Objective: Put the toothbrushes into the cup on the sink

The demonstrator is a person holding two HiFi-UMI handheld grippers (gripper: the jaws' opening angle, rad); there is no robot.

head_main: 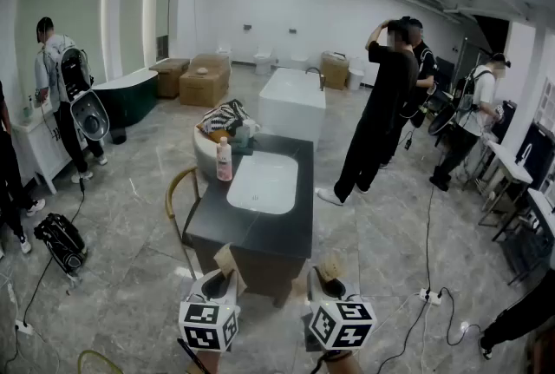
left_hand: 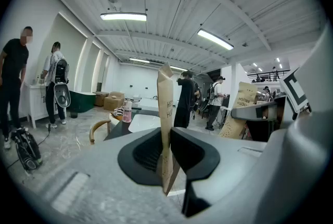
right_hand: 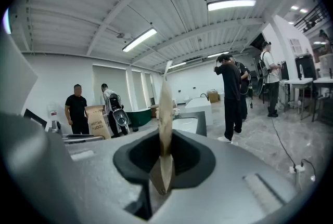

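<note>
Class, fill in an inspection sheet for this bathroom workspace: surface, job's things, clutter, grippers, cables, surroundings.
Surface: dark vanity top with white basin.
Job's things: a brown toothbrush pack in each gripper, left pack and right pack; cup not made out.
Clutter: pink bottle upright, left of the basin.
Grippers: left gripper and right gripper, jaws shut on their packs.
Cables: floor cable running to a power strip.
Surroundings: standing people, white bathtub, cardboard boxes.

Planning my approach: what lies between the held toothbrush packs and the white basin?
Only bare dark countertop, as the head view shows; pink bottle stands aside.
</note>
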